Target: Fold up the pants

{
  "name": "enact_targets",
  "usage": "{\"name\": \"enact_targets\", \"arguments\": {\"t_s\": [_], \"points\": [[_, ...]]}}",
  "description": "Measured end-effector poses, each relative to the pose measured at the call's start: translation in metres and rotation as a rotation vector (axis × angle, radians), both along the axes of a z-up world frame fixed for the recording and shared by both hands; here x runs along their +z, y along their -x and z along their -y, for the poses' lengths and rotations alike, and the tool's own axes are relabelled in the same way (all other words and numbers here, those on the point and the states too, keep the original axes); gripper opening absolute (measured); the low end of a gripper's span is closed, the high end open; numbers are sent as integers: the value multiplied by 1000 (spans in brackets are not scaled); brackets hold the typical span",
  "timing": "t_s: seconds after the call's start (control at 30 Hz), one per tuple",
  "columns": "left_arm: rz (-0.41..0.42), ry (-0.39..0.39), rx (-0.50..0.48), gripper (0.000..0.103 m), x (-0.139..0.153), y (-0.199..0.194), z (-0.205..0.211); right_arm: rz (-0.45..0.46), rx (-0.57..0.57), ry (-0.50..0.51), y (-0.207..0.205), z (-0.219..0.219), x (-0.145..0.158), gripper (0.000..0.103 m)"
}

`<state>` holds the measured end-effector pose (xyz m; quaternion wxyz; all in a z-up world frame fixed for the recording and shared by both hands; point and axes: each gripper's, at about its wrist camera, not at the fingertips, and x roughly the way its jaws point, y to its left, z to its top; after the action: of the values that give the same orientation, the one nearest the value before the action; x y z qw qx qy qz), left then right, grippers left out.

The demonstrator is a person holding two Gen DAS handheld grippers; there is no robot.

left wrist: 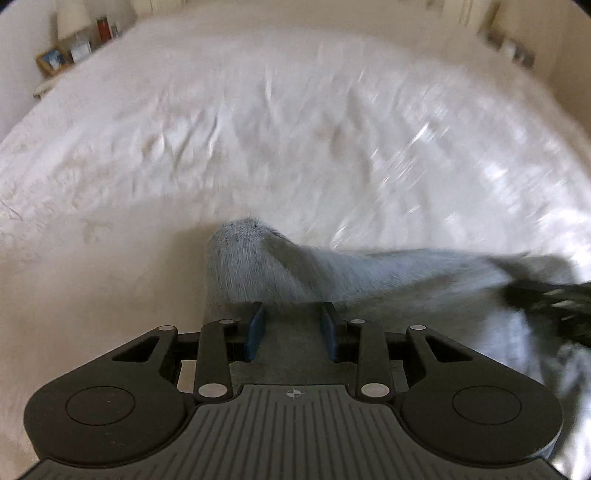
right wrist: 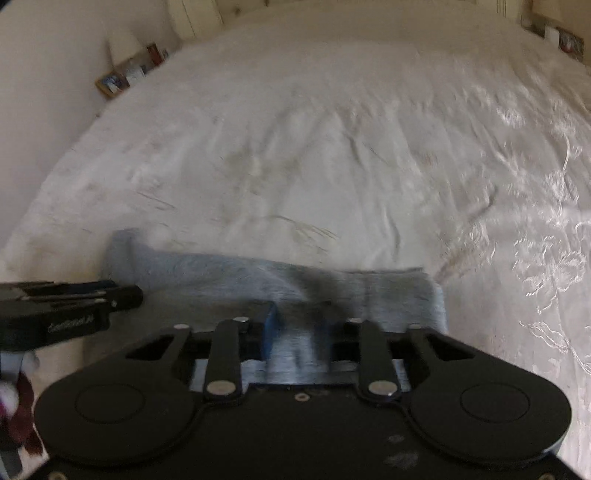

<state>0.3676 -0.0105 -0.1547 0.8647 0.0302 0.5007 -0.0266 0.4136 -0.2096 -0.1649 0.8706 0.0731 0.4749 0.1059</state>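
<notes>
Grey-blue pants (left wrist: 280, 266) lie on a white bedspread (left wrist: 258, 129). In the left wrist view my left gripper (left wrist: 293, 317) has its blue pads (left wrist: 256, 328) either side of a raised bunch of the cloth, which fills the gap. In the right wrist view the pants (right wrist: 229, 277) stretch as a band across the bed, and my right gripper (right wrist: 301, 321) holds a fold of the cloth between its blue pads (right wrist: 271, 325). The left gripper (right wrist: 122, 295) shows at the left edge, on the same cloth. Both views are blurred by motion.
The white bedspread (right wrist: 332, 147) stretches far ahead. A shelf with a picture frame (left wrist: 53, 61), a red bottle (left wrist: 103, 29) and a lamp stands at the far left by the wall. More small items (left wrist: 513, 48) sit at the far right.
</notes>
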Motion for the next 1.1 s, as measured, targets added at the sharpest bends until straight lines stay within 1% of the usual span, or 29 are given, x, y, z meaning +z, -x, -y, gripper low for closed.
{"name": "enact_targets", "arguments": {"t_s": [0.03, 0.13, 0.17, 0.23, 0.27, 0.3, 0.33, 0.37, 0.4, 0.43, 0.5, 0.53, 0.6, 0.67, 0.7, 0.8, 0.9, 0.93, 0.97, 1.0, 1.03, 1.07, 1.1], "points": [[-22, 6, -3, 32, -5, -4, -3, -10, -2, 21, -3, 2, -5, 0], [-18, -16, -25, 31, -1, -7, 3, -26, 1, -9, -15, 5, -12, 0], [-5, -27, -29, 31, 2, -7, 4, -22, 10, -6, -13, 5, -10, 0], [57, -38, -24, 31, 17, 4, 4, 5, 21, -12, -3, 6, -2, 1], [84, -31, -19, 31, 25, 14, 4, 26, 27, -24, 6, 6, 5, 14], [107, -18, -15, 31, 32, 29, 4, 49, 34, -34, 19, 4, 17, 22], [119, -6, -14, 32, 33, 39, 3, 76, 41, -43, 29, 4, 22, 38], [126, 1, -17, 32, 34, 51, 5, 98, 46, -44, 39, 6, 28, 46], [128, -1, -31, 32, 33, 70, 8, 114, 53, -37, 51, 7, 31, 46], [116, -14, -49, 32, 29, 80, 13, 116, 61, -18, 64, 9, 32, 46], [59, -43, -89, 32, 14, 110, 21, 82, 75, 45, 86, 10, 24, 45], [39, -56, -93, 32, 8, 121, 23, 60, 81, 70, 96, 11, 18, 45], [64, -86, -96, 32, 2, 144, 26, 39, 89, 116, 116, 13, 9, 45], [61, -117, -107, 32, 4, 157, 30, 26, 89, 123, 130, 15, 10, 45], [55, -111, -99, 32, 7, 160, 29, 25, 83, 119, 135, 17, 12, 46], [66, -63, -60, 31, 23, 169, 25, 27, 51, 95, 146, 22, 26, 46], [126, -19, -54, 32, 52, 185, 23, 88, 24, 61, 164, 25, 51, 47], [144, -6, -46, 32, 60, 189, 23, 117, 18, 45, 171, 26, 61, 52], [160, 6, -35, 32, 71, 193, 22, 140, 12, 33, 175, 28, 68, 59], [175, 15, -23, 32, 80, 198, 23, 166, 9, 21, 182, 28, 76, 64], [190, 18, -11, 32, 88, 204, 23, 195, 8, 10, 190, 28, 86, 72], [213, 15, 6, 32, 98, 210, 24, 211, 10, -2, 196, 29, 93, 75], [233, 8, 18, 32, 105, 216, 25, 216, 13, -16, 198, 29, 99, 76]]}}
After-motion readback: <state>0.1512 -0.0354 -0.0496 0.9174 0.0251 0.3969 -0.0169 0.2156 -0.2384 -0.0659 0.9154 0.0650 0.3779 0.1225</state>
